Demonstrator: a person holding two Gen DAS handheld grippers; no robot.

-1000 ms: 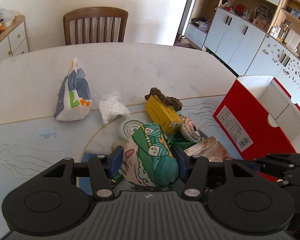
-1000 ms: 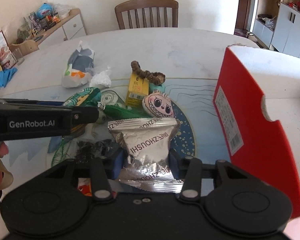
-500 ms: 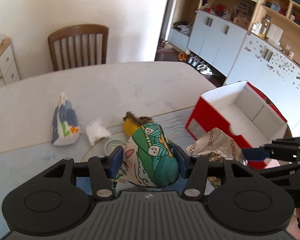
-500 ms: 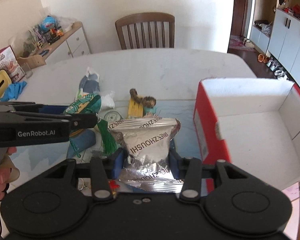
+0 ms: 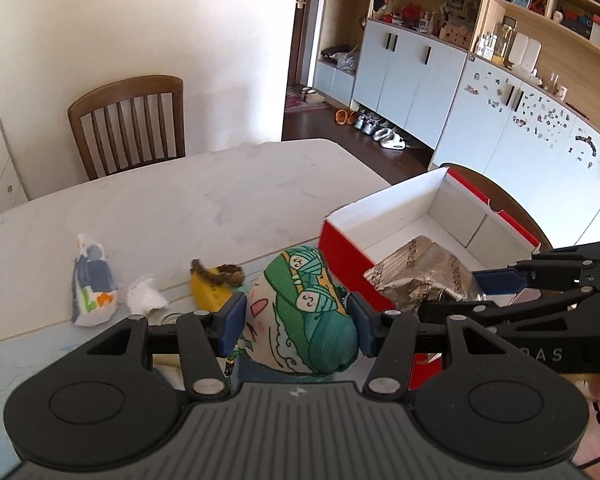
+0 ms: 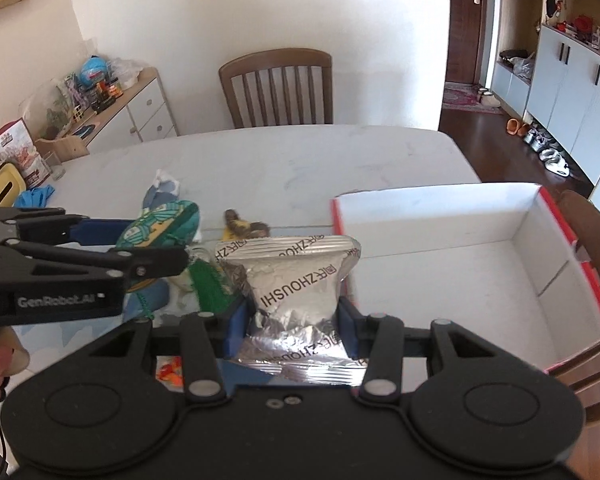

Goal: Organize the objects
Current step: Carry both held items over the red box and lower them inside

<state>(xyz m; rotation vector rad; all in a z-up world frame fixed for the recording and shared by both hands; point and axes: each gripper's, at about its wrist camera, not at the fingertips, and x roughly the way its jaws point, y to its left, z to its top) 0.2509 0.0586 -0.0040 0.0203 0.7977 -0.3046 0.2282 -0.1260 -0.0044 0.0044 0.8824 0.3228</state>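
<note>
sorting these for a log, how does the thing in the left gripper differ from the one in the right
The left gripper holds a soft, rounded green printed pouch; the right gripper holds a flat, crinkled silver foil packet. The pouch trails a green tassel; the packet bears printed lettering. Both are clamped and lifted near the red box.

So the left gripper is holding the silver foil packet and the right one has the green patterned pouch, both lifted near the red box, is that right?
No, the holds are swapped. The left gripper has its jaws shut on the green patterned pouch, as the left wrist view shows; the right gripper grips the silver foil packet, as the right wrist view shows. Both are lifted near the red box.
</note>
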